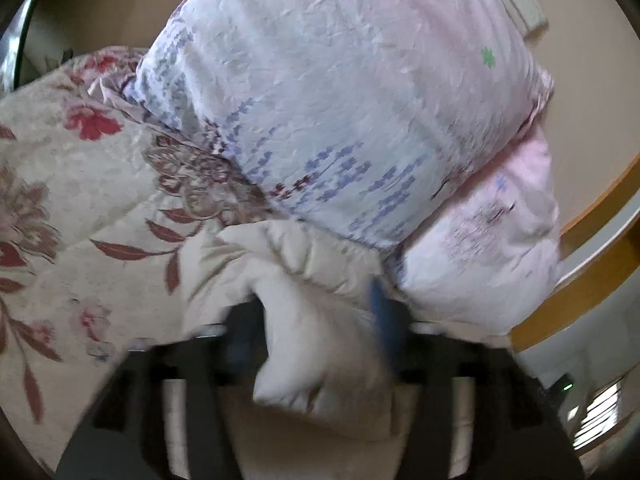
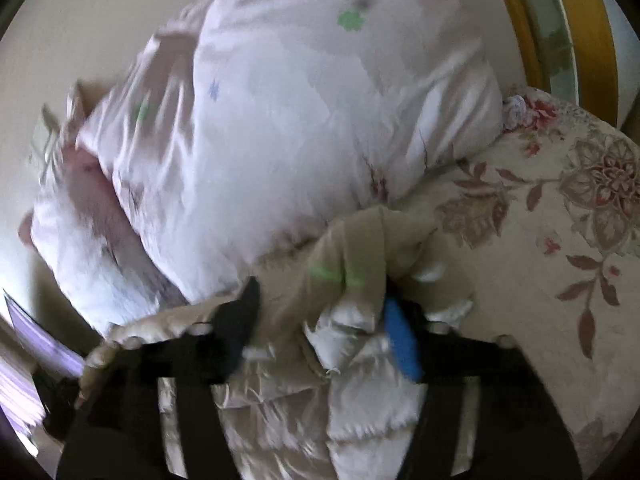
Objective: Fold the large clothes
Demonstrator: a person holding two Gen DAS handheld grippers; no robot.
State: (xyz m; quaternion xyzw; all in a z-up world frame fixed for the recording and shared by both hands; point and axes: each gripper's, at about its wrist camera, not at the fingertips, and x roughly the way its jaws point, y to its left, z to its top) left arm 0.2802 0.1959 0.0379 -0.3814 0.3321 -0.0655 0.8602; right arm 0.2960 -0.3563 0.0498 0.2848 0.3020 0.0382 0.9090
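Bed surface: floral bedspread (image 1: 80, 184), cream with red and brown flowers, fills the left of the left wrist view and the right of the right wrist view (image 2: 560, 240).

Stacked pillows (image 1: 340, 100), pale pink and white with small blue and green print, take the upper centre of both views (image 2: 280, 120). They lie on the bedspread, right behind the garment and touching its far edge. This is the main obstruction: little bare bed beyond the garment to lay a fold onto.

Task item: cream quilted padded garment (image 1: 312, 312), lower centre of both views (image 2: 320, 340), bunched up rather than flat. A ruffled or elasticated hem runs across it just under the pillows. No finished fold visible; task judged early, with spreading, folding and smoothing all left.

Wooden bed frame (image 1: 580, 264), orange-brown, curves along the right edge of the left view and the upper right of the right view (image 2: 520, 20).

Left gripper (image 1: 316, 328): jaws spread wide, a thick wad of the garment sitting between them. Right gripper (image 2: 320, 320): likewise wide, fabric bunched between black finger and blue pad (image 2: 400, 340). Frames are motion-blurred, so pads are probably not pressing on cloth, though I cannot rule out light contact.

Small items: light switch plate (image 1: 516, 4) on the wall upper right; purple-edged papers or box (image 2: 36, 344) at the left edge, unclear
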